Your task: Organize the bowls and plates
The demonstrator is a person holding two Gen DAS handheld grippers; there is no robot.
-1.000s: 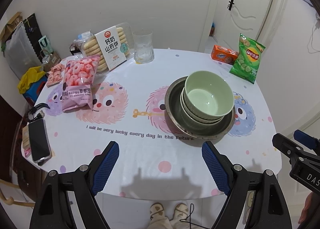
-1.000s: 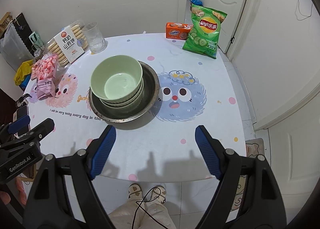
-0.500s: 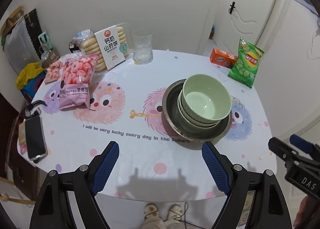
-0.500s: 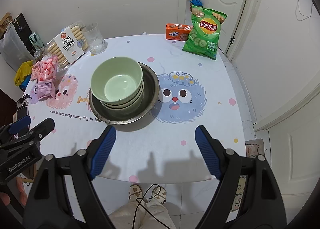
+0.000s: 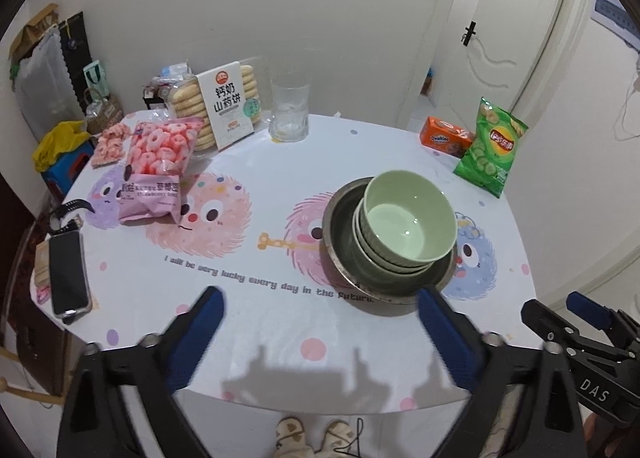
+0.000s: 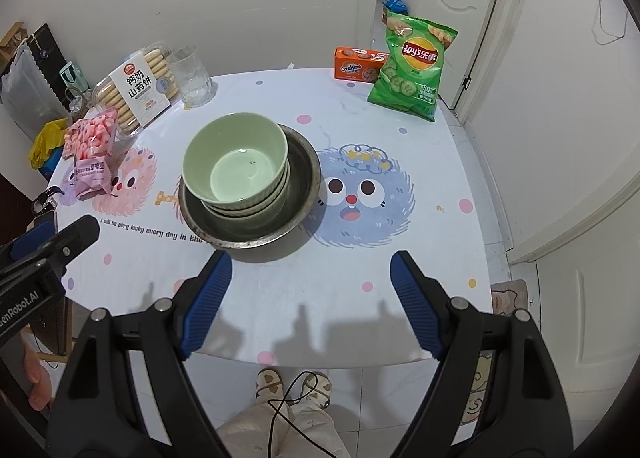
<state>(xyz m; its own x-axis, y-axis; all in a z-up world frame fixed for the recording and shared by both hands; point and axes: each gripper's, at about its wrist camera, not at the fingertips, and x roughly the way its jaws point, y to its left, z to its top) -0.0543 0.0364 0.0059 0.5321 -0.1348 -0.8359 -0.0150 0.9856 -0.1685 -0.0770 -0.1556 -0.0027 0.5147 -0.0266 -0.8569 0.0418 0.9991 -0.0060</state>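
From the left wrist view, the left gripper [image 5: 320,322] is spread wide and holds nothing, hovering over the near edge of the table [image 5: 280,330]. The stack of green bowls [image 5: 406,223] sits inside the metal basin [image 5: 340,254], ahead and to the right of this claw; the near rim of the basin lies just beyond the right-hand blue pad (so the stack is off the claw's centre line, not between the fingers). The right gripper [image 5: 560,318] shows at the right edge of the frame, further right than the stack.

From the right wrist view, the right gripper [image 6: 310,286] is likewise released, fingers far apart and empty, above the table's near edge [image 6: 320,322]. Here the bowls [image 6: 236,165] and basin [image 6: 308,193] lie ahead and to the left, the basin's near rim just past the left-hand blue pad. The left gripper [image 6: 56,236] pokes in at the left.

The stack is round, so no long axis matters. It stands between the two claws, about equally near to each; I judge either could reach it by angling inward, with the top bowl's rim the likely hold.
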